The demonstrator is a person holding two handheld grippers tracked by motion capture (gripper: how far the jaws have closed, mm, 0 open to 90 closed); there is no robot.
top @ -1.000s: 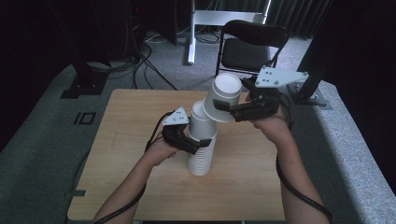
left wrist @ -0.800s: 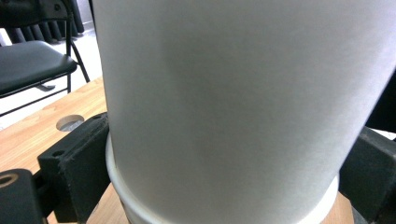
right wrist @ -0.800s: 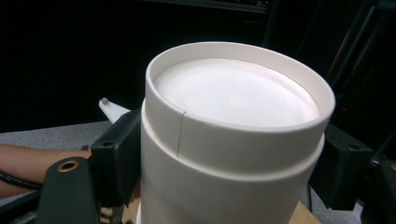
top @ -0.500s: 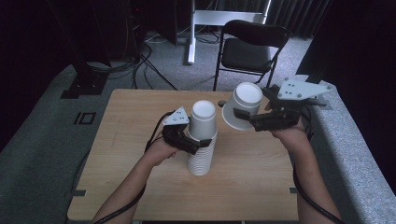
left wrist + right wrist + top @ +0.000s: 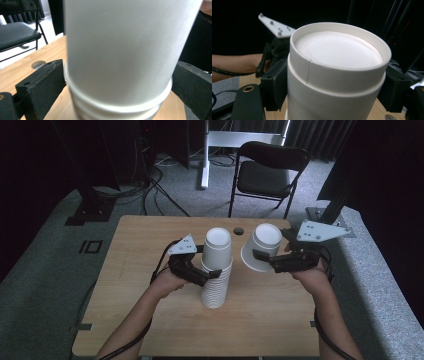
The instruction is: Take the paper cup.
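A tall stack of white paper cups (image 5: 216, 270) stands upside down at the middle of the wooden table (image 5: 140, 240). My left gripper (image 5: 211, 272) is shut on the stack partway up; in the left gripper view its black pads (image 5: 42, 85) press the stack of cups (image 5: 120, 50) from both sides. My right gripper (image 5: 261, 257) is shut on a single white cup (image 5: 262, 246), held tilted in the air just right of the stack. In the right gripper view that single cup (image 5: 337, 62) shows its recessed base, and the left gripper's grey plate (image 5: 275, 26) sits behind it.
A round cable hole (image 5: 238, 230) lies in the table behind the stack. A black folding chair (image 5: 270, 167) stands past the far edge, with a white stand leg (image 5: 204, 155) and floor cables (image 5: 150, 180) to its left. Grey carpet surrounds the table.
The right gripper has pulled one cup off the top of the stack and carried it right and a little down. The left gripper and the stack have stayed put.
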